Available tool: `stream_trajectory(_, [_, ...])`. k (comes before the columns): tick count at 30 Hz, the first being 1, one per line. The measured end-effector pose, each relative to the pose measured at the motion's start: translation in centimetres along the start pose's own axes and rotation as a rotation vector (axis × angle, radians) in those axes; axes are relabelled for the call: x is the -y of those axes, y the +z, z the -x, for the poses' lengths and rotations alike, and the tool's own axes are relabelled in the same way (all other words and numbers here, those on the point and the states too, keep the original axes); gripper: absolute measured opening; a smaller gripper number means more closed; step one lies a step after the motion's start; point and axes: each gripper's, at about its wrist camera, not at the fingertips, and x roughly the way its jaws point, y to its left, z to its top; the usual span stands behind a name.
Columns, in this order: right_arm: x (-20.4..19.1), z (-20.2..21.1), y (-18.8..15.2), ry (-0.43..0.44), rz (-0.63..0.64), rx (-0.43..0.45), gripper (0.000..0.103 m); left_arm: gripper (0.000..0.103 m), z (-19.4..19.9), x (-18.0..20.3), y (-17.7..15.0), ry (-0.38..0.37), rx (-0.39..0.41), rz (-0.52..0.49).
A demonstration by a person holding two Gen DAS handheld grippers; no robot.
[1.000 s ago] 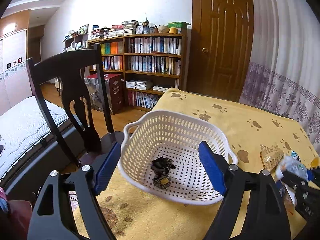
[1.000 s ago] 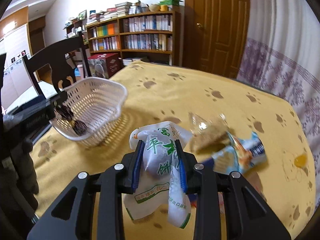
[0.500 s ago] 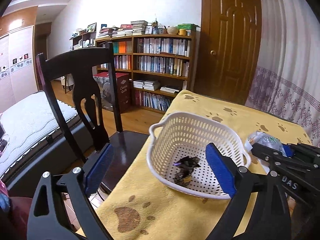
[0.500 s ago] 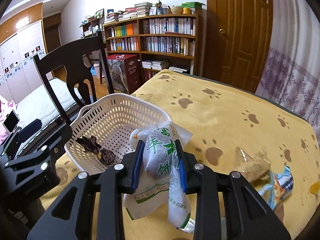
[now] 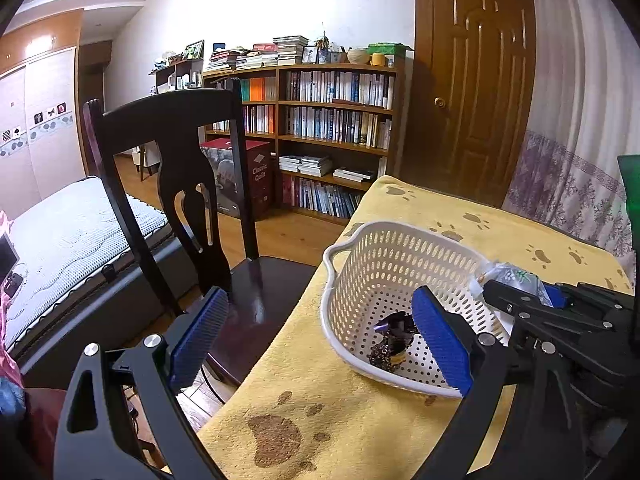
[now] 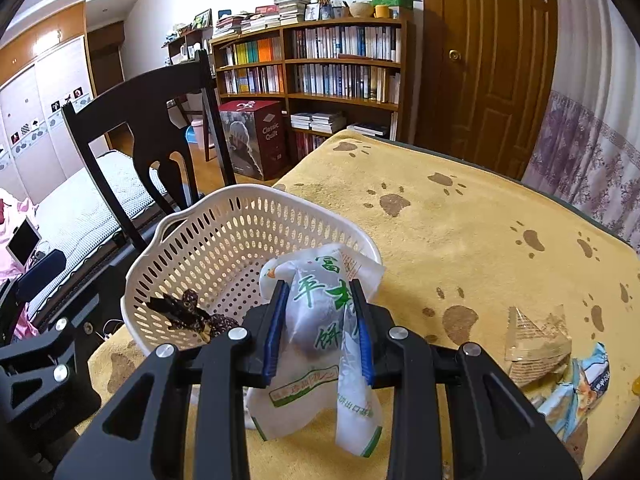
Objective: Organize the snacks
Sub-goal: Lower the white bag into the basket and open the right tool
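1. Yellow paw-print cloth covers the tabletop [image 6: 460, 216], with a bookshelf [image 6: 320, 64] and a dark chair [image 5: 172, 168] beyond.
2. The white basket [image 6: 208, 248] sits at the tabletop's 9 o'clock edge, a dark wrapped snack [image 6: 188, 312] on its floor.
3. The right tool [image 6: 320, 328] pinches a white green-lettered packet [image 6: 324, 312] at the basket's near rim.
4. The left tool [image 5: 320, 344] is spread wide, empty, at the basket's 7 o'clock.
5. Two more snack packets [image 6: 560, 360] lie at 4 o'clock.
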Motion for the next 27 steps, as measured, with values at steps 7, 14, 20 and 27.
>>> stream_trajectory(7, [0.0,0.3,0.3,0.016,-0.009,0.044,0.038,0.096,-0.2,-0.2,0.0,0.0,-0.011,0.001])
stream_trajectory(14, [1.0,0.4,-0.3,0.002,-0.043,0.042,0.038,0.098,-0.1,0.0,0.1,0.011,-0.009,-0.009])
stream_trajectory(20, [1.3,1.3,-1.0,-0.025,-0.036,0.062,0.038,0.098,0.2,0.7,0.1,0.012,-0.001,-0.033])
stream_trajectory(27, [3.3,2.2,-2.2,-0.063,-0.075,0.065,0.038,0.099,1.1,2.5,-0.2,-0.002,0.014,-0.081])
